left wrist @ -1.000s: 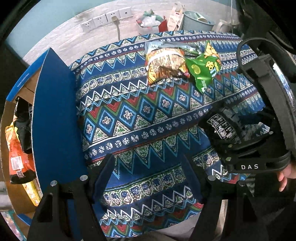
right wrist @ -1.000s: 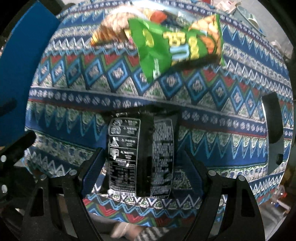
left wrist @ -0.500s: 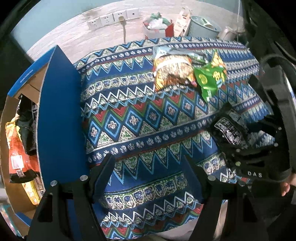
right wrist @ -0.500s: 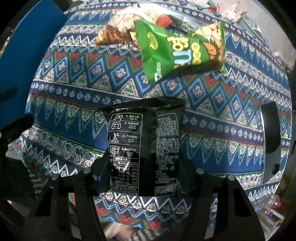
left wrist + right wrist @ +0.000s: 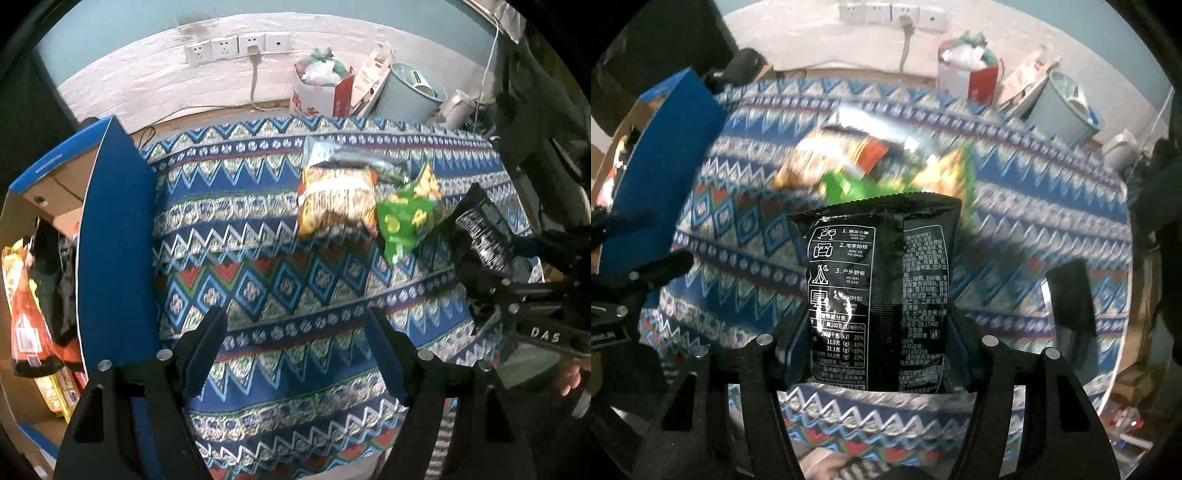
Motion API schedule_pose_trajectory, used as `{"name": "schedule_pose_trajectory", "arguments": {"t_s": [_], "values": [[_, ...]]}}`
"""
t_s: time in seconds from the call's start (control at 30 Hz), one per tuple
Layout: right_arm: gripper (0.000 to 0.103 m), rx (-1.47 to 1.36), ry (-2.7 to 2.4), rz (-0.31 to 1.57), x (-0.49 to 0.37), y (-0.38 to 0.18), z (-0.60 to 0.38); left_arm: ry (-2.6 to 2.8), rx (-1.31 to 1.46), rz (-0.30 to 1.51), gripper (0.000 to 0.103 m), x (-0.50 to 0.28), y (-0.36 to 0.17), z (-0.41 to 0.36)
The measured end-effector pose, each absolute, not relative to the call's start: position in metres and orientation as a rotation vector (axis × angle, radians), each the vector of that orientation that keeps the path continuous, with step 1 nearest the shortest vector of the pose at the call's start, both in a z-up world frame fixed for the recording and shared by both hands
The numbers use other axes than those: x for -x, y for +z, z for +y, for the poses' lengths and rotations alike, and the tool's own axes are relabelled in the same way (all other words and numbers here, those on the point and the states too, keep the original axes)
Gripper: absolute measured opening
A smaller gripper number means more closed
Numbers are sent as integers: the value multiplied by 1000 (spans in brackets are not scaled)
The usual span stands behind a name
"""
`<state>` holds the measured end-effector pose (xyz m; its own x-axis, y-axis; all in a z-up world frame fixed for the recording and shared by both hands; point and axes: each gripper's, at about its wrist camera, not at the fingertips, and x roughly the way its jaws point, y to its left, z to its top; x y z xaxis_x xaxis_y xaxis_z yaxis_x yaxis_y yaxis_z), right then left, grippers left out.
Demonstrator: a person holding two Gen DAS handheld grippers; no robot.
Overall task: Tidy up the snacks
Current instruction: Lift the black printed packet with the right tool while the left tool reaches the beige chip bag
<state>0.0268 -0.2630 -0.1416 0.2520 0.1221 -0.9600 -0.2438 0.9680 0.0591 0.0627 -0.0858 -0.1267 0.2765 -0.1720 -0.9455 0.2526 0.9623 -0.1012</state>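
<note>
Both cameras sit just behind their own jaws and look steeply down along them onto the patterned cloth surface (image 5: 258, 258), with the far wall's sockets (image 5: 236, 48) near the top of each view. The left wrist view looks from nearer the blue box flap (image 5: 114, 236), left of its jaws. The right wrist view looks from further right, close on the black packet (image 5: 879, 295) between its jaws. Both views share the cloth, the two snack bags (image 5: 369, 203) beyond the jaws and the flap; each shows the other gripper at its edge.
</note>
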Motion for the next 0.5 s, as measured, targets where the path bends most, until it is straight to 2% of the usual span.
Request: {"name": "schedule_pose_trajectory", "arguments": {"t_s": [0.2,0.5], "values": [[63,75,230,1253,-63,-128,-286,-282,-34,1258,80,-91,-121,-97],[63,76,241,1233,-109,-126,-314,-244,-51,1291,83,-133,-138,-121]]}}
